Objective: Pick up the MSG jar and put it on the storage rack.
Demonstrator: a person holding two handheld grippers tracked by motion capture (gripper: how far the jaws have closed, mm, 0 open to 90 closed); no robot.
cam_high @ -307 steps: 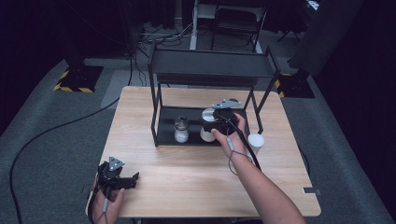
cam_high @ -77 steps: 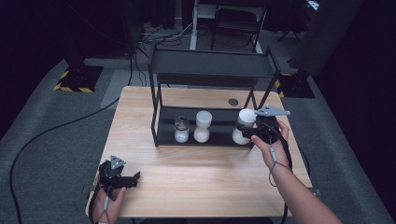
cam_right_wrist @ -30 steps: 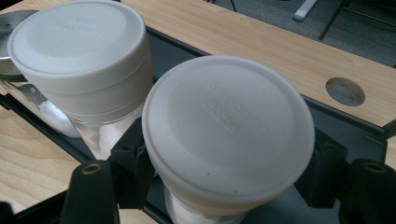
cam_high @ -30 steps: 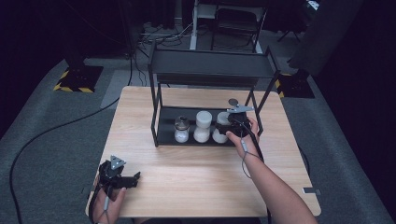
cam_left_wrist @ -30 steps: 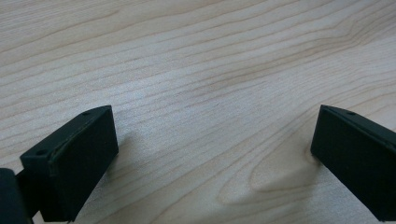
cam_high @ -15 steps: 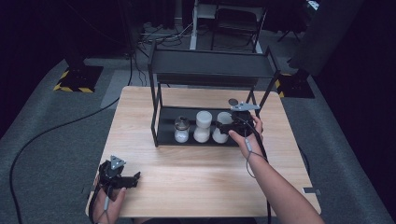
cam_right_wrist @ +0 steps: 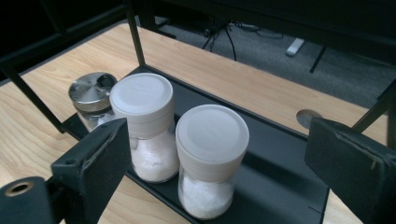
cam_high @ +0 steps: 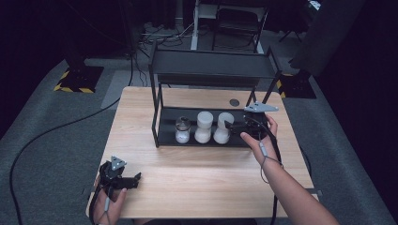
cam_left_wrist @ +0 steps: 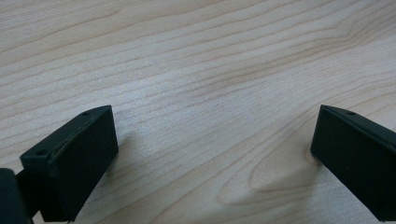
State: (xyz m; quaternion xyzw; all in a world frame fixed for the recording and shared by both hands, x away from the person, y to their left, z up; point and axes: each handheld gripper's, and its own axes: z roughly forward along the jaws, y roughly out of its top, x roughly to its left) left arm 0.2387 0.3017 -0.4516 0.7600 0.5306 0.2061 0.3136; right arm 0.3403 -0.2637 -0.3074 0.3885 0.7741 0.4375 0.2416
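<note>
Wooden table [cam_high: 197, 183] nearest, where the left gripper [cam_high: 123, 178] rests with jaws spread and empty. Farther on, the right gripper [cam_high: 231, 125] has just opened its jaws and let go of the second white-capped jar [cam_high: 221, 127], now standing on the rack [cam_high: 211, 75]'s lower shelf beside the first [cam_high: 203, 126]. Placement looks complete: two white-capped jars, one steel-lidded jar [cam_high: 182, 130], three in a row.

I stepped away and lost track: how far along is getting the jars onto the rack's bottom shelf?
Looks nearly done: three jars stand in a row on the rack's bottom shelf: the steel-lidded jar, a white-lidded jar and the second white-lidded jar. The right gripper has just been opening, nothing between its jaws. The left gripper rests open on the table. No other jars show there.
</note>
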